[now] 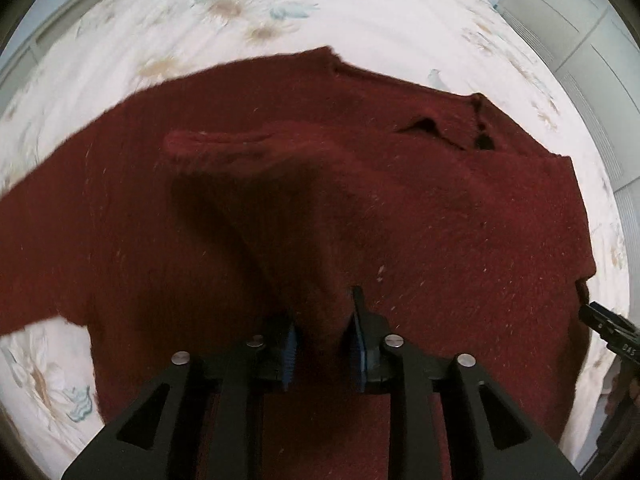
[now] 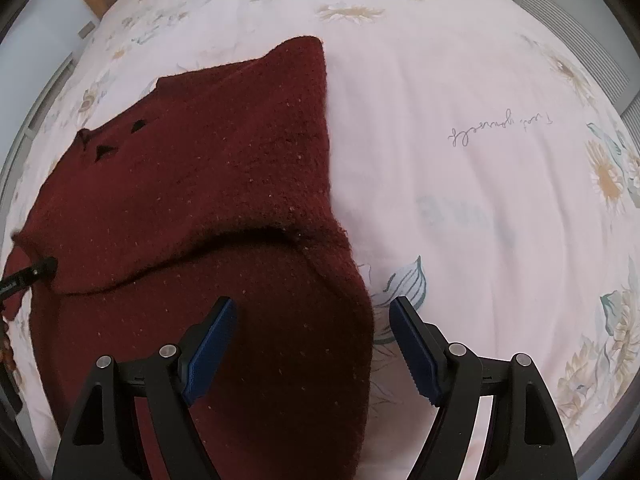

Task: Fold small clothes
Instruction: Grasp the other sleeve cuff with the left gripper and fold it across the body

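The left hand-held gripper (image 1: 322, 338) is clenched on a raised fold of the sweater (image 1: 360, 208), the dark red knit pinched between its blue pads (image 1: 289, 354). The right hand-held gripper (image 2: 314, 344) is released, its jaws wide apart and straddling the sweater's near right edge, pressing on nothing. The sweater lies spread on the bed (image 2: 460, 200), over a pale floral sheet, one sleeve folded back across its body. Beyond the sweater the sheet carries a line of handwritten script (image 2: 502, 128). Farther off, past the sweater's collar, pale cabinet doors (image 1: 568, 32) stand beside the bed.
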A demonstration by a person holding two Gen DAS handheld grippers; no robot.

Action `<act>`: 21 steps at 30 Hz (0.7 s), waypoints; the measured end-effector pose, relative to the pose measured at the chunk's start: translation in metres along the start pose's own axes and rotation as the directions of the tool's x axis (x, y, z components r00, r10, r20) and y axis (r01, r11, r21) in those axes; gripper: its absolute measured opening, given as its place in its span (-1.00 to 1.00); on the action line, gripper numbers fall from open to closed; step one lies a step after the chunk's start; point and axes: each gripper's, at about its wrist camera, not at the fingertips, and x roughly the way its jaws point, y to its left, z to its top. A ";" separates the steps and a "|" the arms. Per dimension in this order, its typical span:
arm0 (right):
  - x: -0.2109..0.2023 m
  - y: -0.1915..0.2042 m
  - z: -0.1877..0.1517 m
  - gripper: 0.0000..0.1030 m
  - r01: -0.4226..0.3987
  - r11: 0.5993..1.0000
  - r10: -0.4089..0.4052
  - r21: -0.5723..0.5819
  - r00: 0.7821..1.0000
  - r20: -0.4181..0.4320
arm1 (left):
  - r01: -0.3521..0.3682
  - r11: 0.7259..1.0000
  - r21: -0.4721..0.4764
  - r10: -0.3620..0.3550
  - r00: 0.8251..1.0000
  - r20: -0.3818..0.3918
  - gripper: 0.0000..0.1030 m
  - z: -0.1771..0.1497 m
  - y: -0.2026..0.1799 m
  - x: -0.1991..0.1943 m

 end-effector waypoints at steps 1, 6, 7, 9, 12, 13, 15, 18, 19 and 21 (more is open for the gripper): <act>0.000 0.000 0.001 0.55 0.003 1.000 -0.003 0.001 1.000 -0.001 | 0.002 1.000 -0.014 -0.002 1.000 -0.005 -0.49 0.000 0.005 -0.002; 0.000 0.001 0.001 0.54 -0.003 1.000 0.003 0.003 1.000 0.001 | 0.004 0.997 -0.082 -0.007 1.000 -0.027 0.14 -0.001 0.035 -0.011; 0.000 0.002 0.001 0.55 -0.002 1.000 0.002 -0.001 1.000 0.001 | -0.008 0.996 -0.085 0.007 1.000 -0.021 0.28 -0.001 0.040 -0.016; -0.001 0.004 0.001 0.55 0.004 1.000 -0.004 -0.011 1.000 0.001 | -0.020 0.995 -0.101 0.019 1.000 -0.005 0.56 0.002 0.051 -0.027; -0.003 0.007 0.003 0.55 0.011 1.000 -0.011 -0.019 1.000 0.005 | 0.002 0.991 -0.132 0.002 0.999 0.032 0.89 0.010 0.068 -0.043; -0.004 0.008 0.003 0.55 0.011 1.000 -0.011 -0.019 1.000 0.007 | -0.008 0.990 -0.137 0.014 0.999 0.040 0.92 0.014 0.072 -0.046; -0.005 0.009 0.004 0.55 0.013 1.000 -0.013 -0.019 1.000 0.012 | -0.039 0.990 -0.135 0.045 0.998 0.045 0.92 0.022 0.078 -0.049; -0.006 0.008 0.006 0.55 0.022 0.999 -0.022 -0.023 1.000 0.012 | -0.082 0.989 -0.124 0.085 0.996 0.022 0.92 0.031 0.080 -0.039; -0.006 0.008 0.006 0.55 0.026 0.999 -0.025 -0.024 1.000 0.011 | -0.087 0.989 -0.121 0.089 0.996 0.008 0.92 0.033 0.080 -0.032; -0.007 0.004 0.012 0.54 0.029 0.999 -0.029 -0.015 0.999 0.012 | -0.093 0.989 -0.117 0.090 0.996 -0.028 0.91 0.035 0.078 -0.015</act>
